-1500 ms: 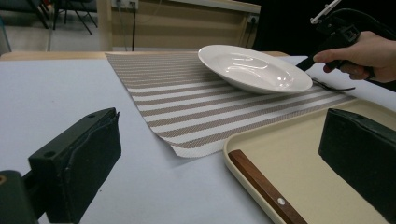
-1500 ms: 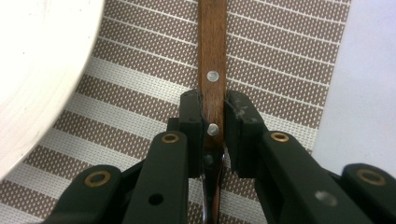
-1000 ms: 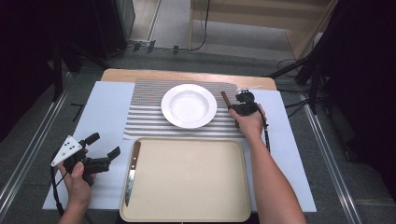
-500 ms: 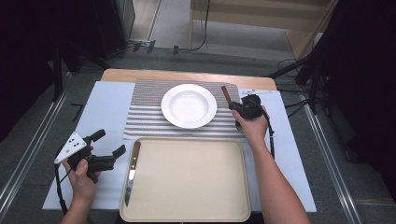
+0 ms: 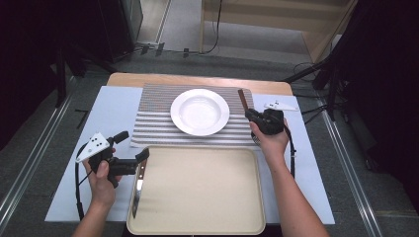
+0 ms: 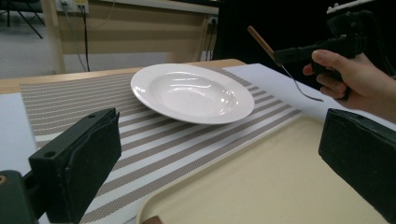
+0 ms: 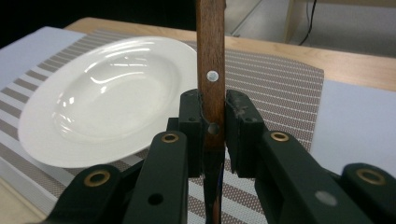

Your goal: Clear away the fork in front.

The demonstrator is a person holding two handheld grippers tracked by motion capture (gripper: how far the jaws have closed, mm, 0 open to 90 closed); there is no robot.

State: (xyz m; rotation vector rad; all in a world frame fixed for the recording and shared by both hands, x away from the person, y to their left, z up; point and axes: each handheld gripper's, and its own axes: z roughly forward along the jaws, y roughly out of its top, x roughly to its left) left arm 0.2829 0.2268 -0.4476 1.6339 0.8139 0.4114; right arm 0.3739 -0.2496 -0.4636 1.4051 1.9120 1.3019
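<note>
The right gripper (image 5: 254, 116) clamps its jaws on the wooden handle of a fork (image 7: 211, 70), lifted beside the plate's (image 5: 199, 111) right rim. The left gripper (image 5: 132, 148), jaws wide and empty, hovers near the tray's (image 5: 197, 197) left edge, above a knife (image 5: 138, 190).

Each hand-held gripper is matt black plastic: the left gripper (image 5: 131, 146) carries a pale grey three-cornered plate (image 5: 93, 146) dotted with dark spots, and a black cable (image 5: 77, 183) loops from its grip. The right gripper (image 7: 214, 122) shows blocky jaws on arms fastened with brass-ringed rivets (image 7: 170, 137), and both forearms are bare of sleeves.
</note>
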